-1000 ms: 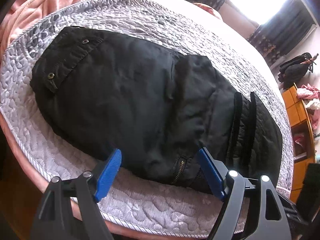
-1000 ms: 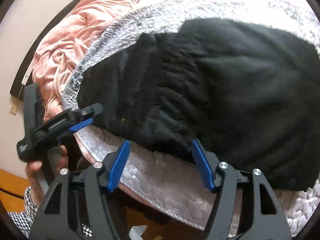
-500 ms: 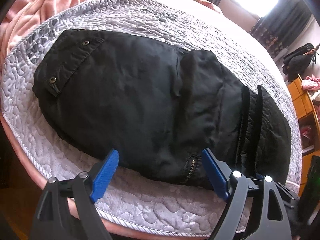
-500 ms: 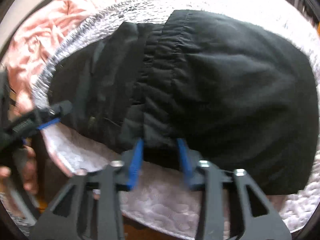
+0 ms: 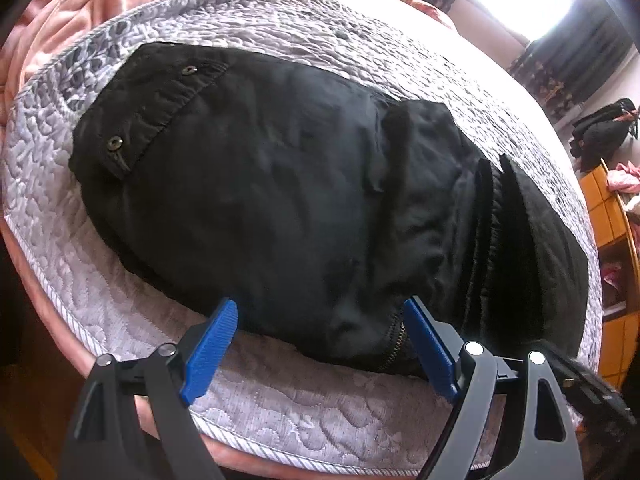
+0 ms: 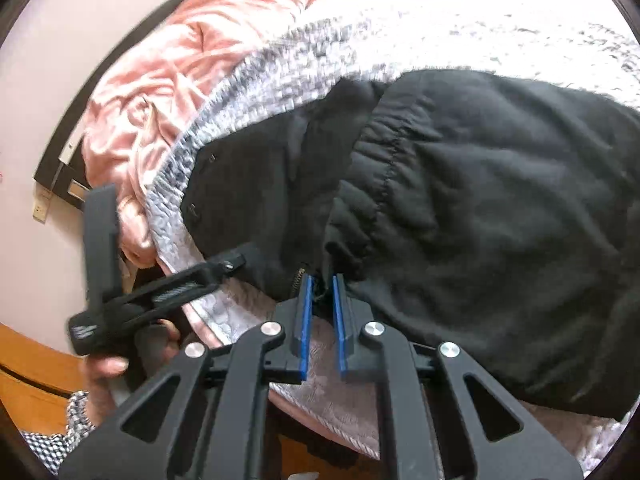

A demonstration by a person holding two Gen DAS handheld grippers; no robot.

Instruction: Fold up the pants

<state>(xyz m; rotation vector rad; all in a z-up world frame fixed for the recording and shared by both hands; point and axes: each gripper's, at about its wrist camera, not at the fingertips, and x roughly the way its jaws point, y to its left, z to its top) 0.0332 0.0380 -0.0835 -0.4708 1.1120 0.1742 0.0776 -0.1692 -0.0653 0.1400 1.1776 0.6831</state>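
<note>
Bedroom setup: quilted grey bedspread [image 5: 132, 320] on the bed, black pants [image 5: 304, 208] bunched on it near the front edge. Right gripper [image 6: 320, 280] pinched nearly closed on the hem by the zipper [image 6: 298, 278]. Left gripper [image 5: 320, 312] fingers wide apart, straddling the near edge, holding nothing. Risk: thin pinch slips, or lifting one-sided drags the stack out of alignment.

Both wrist views low, close at bed edge [image 5: 256, 404] — facing inward, sharing black pants [image 5: 280, 208].
</note>
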